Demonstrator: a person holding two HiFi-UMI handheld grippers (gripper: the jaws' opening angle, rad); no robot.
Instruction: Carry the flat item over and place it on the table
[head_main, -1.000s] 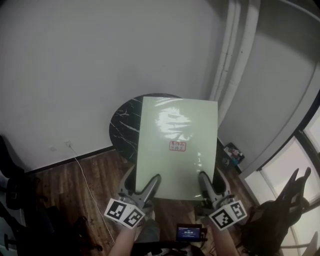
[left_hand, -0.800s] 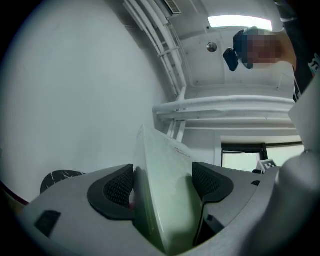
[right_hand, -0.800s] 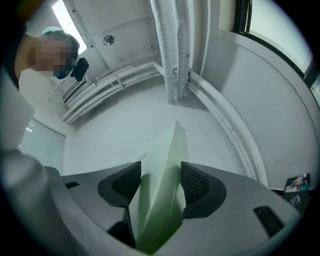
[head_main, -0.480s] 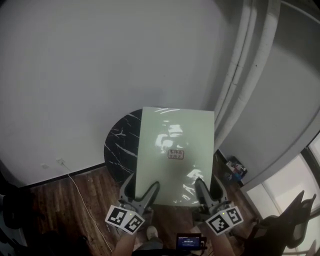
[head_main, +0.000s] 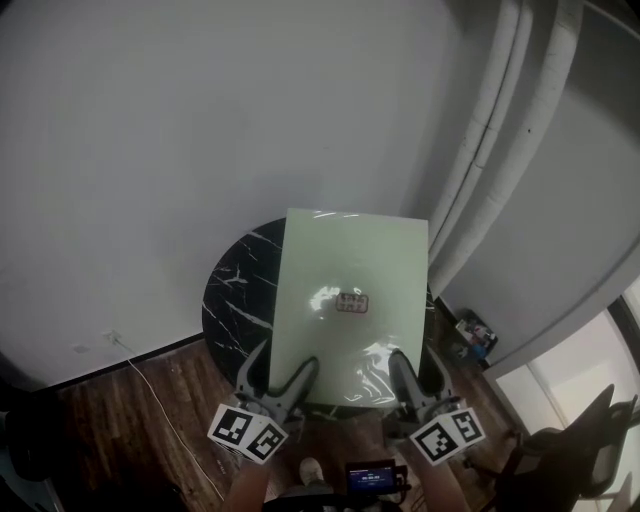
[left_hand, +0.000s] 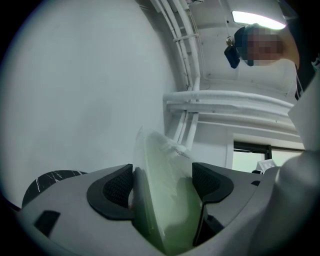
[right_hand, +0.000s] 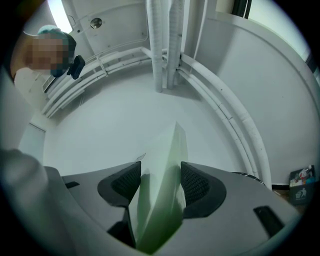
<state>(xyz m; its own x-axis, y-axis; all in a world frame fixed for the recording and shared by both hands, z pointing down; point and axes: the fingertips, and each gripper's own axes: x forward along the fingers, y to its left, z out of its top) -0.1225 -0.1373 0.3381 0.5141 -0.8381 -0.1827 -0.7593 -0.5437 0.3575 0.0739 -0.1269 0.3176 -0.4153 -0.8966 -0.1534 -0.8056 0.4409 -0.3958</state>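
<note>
Carried forward since a second ago, the green board hangs over the black bench, long axis pointing away, near edge clamped in the left hand-held gripper and right hand-held gripper.

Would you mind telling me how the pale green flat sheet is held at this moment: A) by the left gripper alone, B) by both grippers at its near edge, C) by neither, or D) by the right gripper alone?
B: the left gripper and the right gripper each have their jaws closed on the near edge of the green sheet, as both gripper views confirm.
</note>
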